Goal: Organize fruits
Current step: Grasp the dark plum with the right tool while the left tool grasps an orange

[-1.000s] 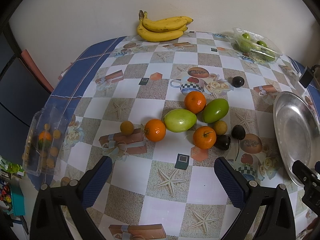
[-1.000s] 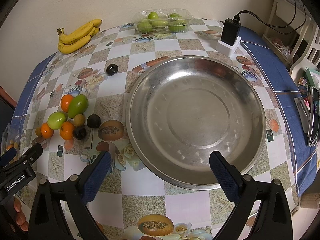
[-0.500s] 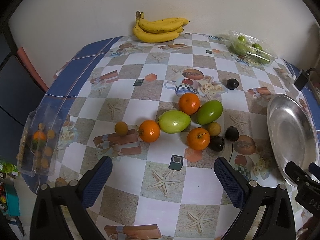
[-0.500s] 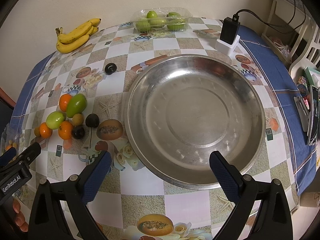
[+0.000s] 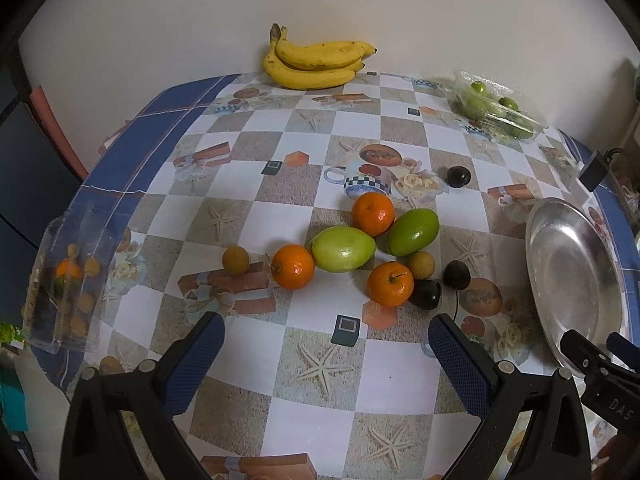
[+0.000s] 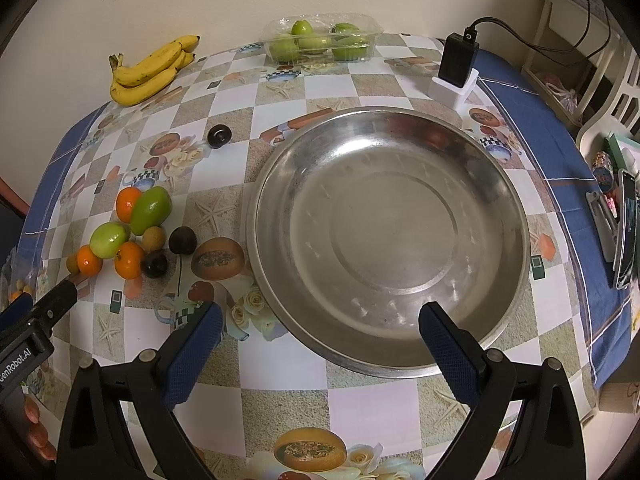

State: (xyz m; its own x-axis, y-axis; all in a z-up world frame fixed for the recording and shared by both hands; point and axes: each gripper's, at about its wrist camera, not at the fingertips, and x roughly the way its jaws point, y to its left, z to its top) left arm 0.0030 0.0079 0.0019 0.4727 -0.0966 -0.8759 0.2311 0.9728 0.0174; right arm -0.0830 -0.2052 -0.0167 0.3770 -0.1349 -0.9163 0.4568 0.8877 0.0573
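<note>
Both hand-held grippers hovered above the checked tablecloth (image 5: 256, 216) with jaws spread wide and nothing between them.

Left gripper (image 5: 326, 356), blue-padded, faced a cluster of loose fruit ahead of its fingertips: three round orange tangerines (image 5: 390, 283), two oval green mangoes (image 5: 343, 249), small tan round fruits (image 5: 235, 260) and dark purple-black fruits (image 5: 456, 275), all lying close together, several touching. Farther ahead, a bunch of yellow bananas (image 5: 316, 65) lay by the wall; a clear plastic box of green fruit (image 5: 498, 112) stood ahead to the right. Right gripper (image 6: 320, 330) was held over the near rim of a large, round, shallow steel plate (image 6: 400, 344), which was bare; the fruit cluster lay ahead to its left, apart from the plate.
</note>
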